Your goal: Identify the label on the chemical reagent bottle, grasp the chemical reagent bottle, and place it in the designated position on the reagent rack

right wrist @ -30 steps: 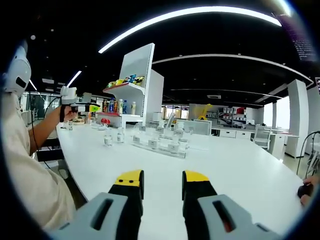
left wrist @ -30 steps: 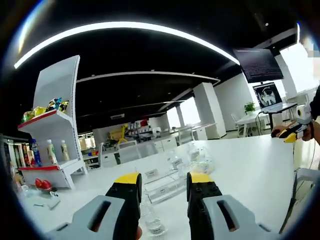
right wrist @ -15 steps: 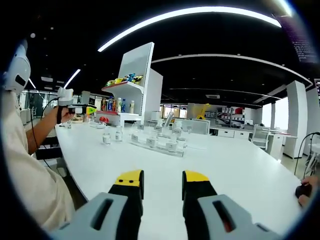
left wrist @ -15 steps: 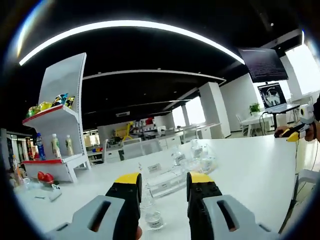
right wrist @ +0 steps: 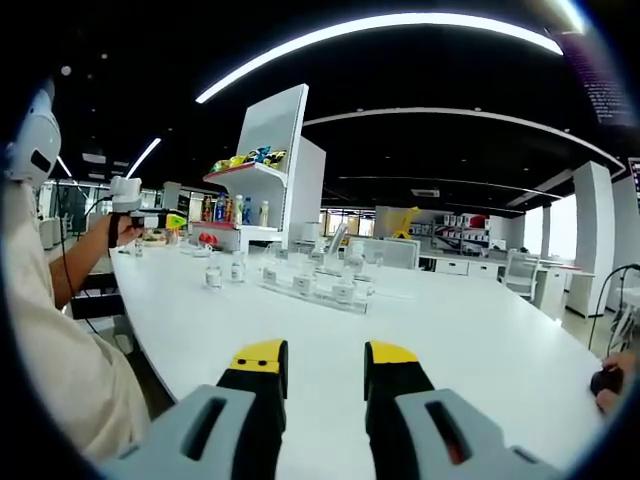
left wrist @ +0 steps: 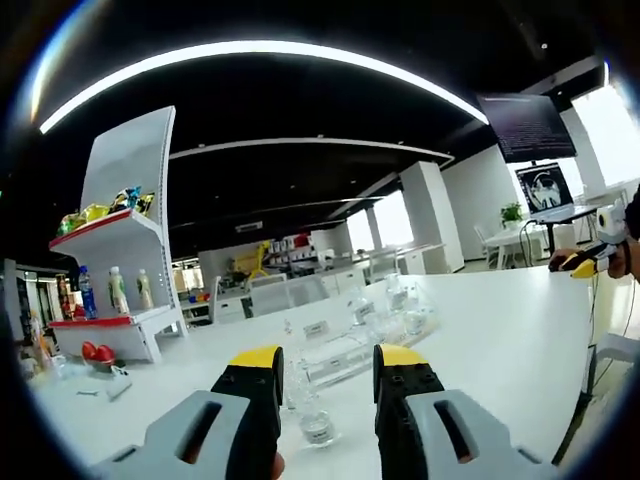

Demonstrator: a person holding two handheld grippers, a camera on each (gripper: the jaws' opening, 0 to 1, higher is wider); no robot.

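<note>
Curved ceiling light strip (left wrist: 260, 52) glares white against a dark ceiling; windows (left wrist: 612, 128) blow out; edges bend, distance soft.

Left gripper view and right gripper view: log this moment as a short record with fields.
surface: white table
rack: clear reagent rack holding small bottles
loose bottle: clear reagent bottle standing on the table between the left gripper jaws, untouched
left gripper: open
right gripper: right gripper open, above bare table
background: white shelf unit with drinks
</note>
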